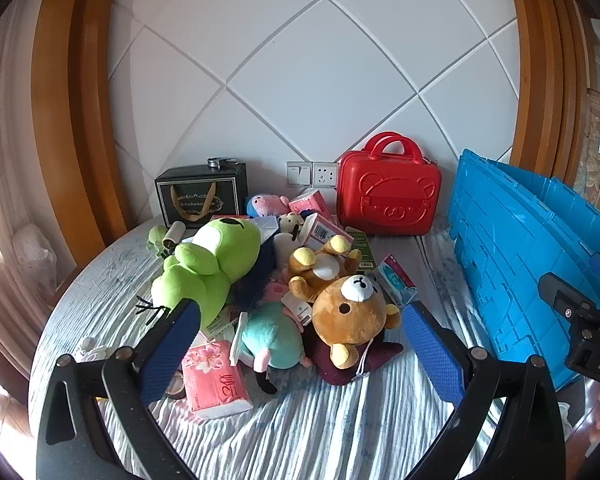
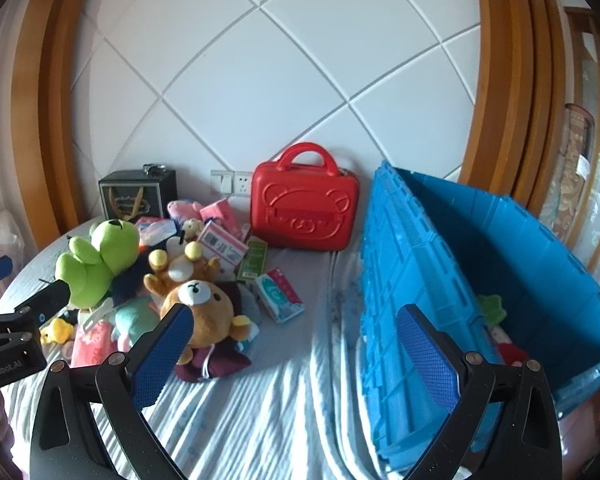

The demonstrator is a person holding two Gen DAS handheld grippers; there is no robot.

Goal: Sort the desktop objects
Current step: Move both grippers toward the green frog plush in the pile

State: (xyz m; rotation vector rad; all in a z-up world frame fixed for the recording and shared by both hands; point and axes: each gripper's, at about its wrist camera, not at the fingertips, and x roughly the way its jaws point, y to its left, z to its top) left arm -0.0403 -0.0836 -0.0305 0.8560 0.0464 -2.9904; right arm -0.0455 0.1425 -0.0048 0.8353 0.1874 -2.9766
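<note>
— Several soft toys and packets lie heaped on the striped pale cloth (image 1: 300,420) at the middle of the left wrist view. What tops the pile?

— One brown plush bear with a white muzzle (image 1: 350,312), on its back, just beside a lime-green plush frog (image 1: 212,264) at centre left. Below them sit a teal round plush toy (image 1: 274,338) and a pink soft pack of tissues (image 1: 216,380).

— And the tools?

— Both stand fully spread and hold nothing. The left gripper (image 1: 300,344) hangs over the near edge of the heap, its blue textured pads (image 1: 172,348) either side of the teal toy and the bear, touching neither as far as I can tell. The right gripper (image 2: 296,348) hovers above bare cloth at lower centre of the right wrist view, with the bear (image 2: 204,304) behind its left pad and the crate wall behind its right one.

— Where do sorted things go?

— I can only say a large blue plastic crate (image 2: 400,280) fills the right side of that view, with something green and something red lying inside, too hidden to name.

— Further out?

— A red hard-shell case with a bear face and handle (image 1: 388,204) stands against the white panelled wall (image 1: 300,80), upper centre right. A black gift bag with gold print (image 1: 202,196) stands at upper left, wall sockets (image 1: 312,174) between them.
</note>
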